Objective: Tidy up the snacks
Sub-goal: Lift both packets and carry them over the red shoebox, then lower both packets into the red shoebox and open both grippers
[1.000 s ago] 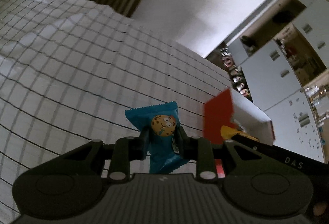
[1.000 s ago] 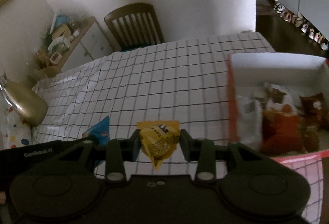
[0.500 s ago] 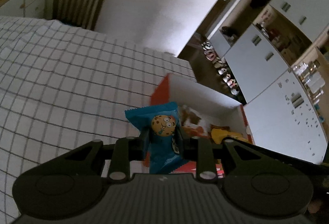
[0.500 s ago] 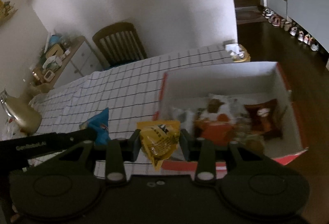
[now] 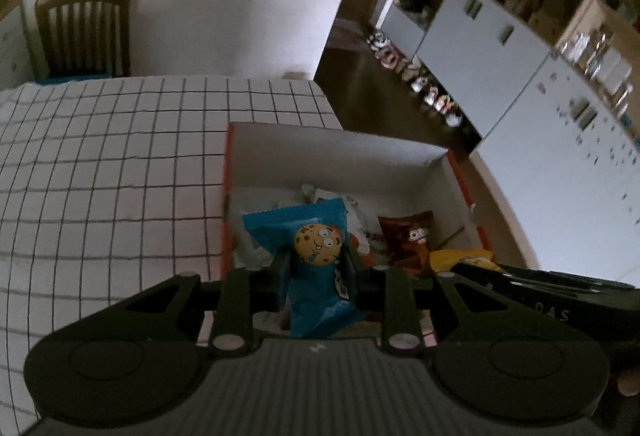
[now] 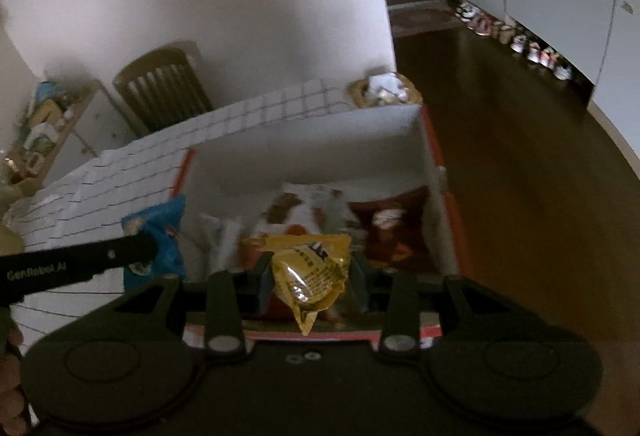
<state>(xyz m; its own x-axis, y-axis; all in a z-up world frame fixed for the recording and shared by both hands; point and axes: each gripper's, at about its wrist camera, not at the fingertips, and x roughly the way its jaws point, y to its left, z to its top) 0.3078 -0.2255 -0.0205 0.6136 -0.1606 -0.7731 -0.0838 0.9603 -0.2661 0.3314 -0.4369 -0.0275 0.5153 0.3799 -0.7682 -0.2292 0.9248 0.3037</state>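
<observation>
So right at my left gripper [image 5: 318,268] the fingers are clamped on the blue cookie packet [image 5: 316,256], the crinkly foil kind with a cartoon cookie face printed on it, pinched around its middle with the zigzag end seal sticking up past the fingertips. Same deal on my right gripper [image 6: 310,272]: fingers squeezed onto a shiny yellow packet [image 6: 308,272], puffy, with a pointed corner dangling below them. Both packets hang above the near edge of the box [image 5: 340,151], which sits just beyond the fingers on the bench [image 5: 112,163] with its checked white cloth. Box looks like plain cardboard, white inside and orange-red outside, and it's already got a loose heap in it, a brown wrapper [image 5: 412,236] just right of my left fingers plus some white and orange ones I can't really make out. My worry from here: both grippers are crowding the same opening side by side, so I could knock one into the other, and slick foil might slide out early and land on the cloth or over the box wall. Also the pile's lumpy, so a packet could perch on top and tip out. Way past all that there's a slatted wooden chair [image 5: 82,29] against the wall.
</observation>
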